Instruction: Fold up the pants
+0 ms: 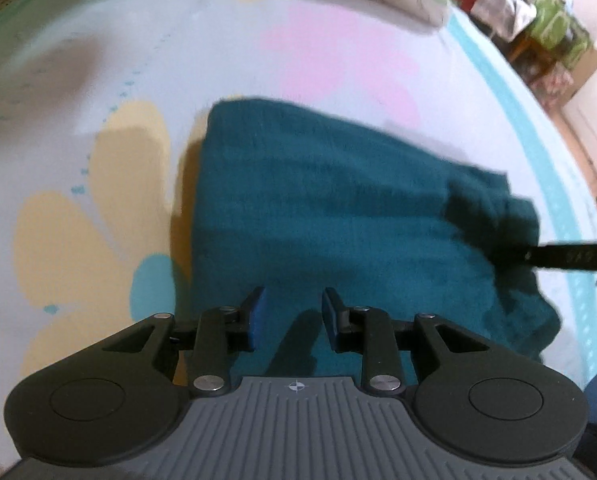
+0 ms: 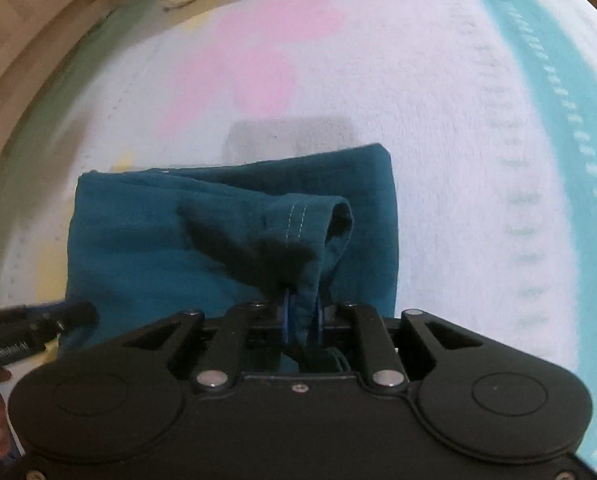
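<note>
Teal pants point(image 1: 318, 208) folded on the flowered bedspread point(image 1: 98, 200), right gripper point(image 2: 300, 312) pinching a stitched hem at their near edge, left gripper point(image 1: 292, 316) spread, empty, above the cloth.

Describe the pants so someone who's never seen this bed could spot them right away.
Start at the big pale bedspread with pastel flower shapes and a turquoise border. Near its middle lie the teal pants, folded into a thick block. They are the only dark, solid-coloured cloth there, with white stitching on the hem that the right gripper pinches, while the left gripper hovers open.
</note>
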Demonstrator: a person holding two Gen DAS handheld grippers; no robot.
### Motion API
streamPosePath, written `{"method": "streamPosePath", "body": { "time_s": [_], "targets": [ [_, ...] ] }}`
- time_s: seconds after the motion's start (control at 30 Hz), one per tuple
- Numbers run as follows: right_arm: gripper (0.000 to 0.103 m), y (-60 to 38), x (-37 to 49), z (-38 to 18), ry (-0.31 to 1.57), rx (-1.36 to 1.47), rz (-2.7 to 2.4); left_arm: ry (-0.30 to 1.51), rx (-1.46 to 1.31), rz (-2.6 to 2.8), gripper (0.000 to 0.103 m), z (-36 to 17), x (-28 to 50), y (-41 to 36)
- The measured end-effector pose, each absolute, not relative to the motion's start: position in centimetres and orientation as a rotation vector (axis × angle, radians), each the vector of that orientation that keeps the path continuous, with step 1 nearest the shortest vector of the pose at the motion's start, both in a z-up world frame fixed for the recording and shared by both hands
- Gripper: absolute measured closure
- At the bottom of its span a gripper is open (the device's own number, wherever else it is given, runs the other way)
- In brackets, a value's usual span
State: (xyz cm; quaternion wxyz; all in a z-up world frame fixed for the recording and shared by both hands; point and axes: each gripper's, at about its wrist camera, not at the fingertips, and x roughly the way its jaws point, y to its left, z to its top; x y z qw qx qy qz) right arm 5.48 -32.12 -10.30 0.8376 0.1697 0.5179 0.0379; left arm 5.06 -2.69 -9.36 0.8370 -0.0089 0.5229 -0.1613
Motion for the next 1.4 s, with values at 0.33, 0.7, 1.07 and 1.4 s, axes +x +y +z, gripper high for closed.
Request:
{"method": "streamPosePath", "body": {
  "time_s": [0.33,0.7,1.07,1.4],
  "targets": [
    [0.073,-32.1,6.8,-12.1,1.102,0.403,0.037,1.097,0.056,-0.314,0.074,-10.5,4.0,-3.7],
    [0.074,-32.2,6.2,-12.6,1.075,0.406,0.03,1.089,0.098,-0.301,0.073,-10.7,2.4,-4.0],
    [0.074,-32.1,6.1,-12.7,1.069,0.403,0.028,1.095,0.042,-0.31,0.073,-10.8,0.1,-2.2],
    [0.073,-31.8,6.1,-12.3,1.079,0.397,0.023,1.122,-0.031,-0.322,0.073,-9.9,-0.2,0.5]
  ]
}}
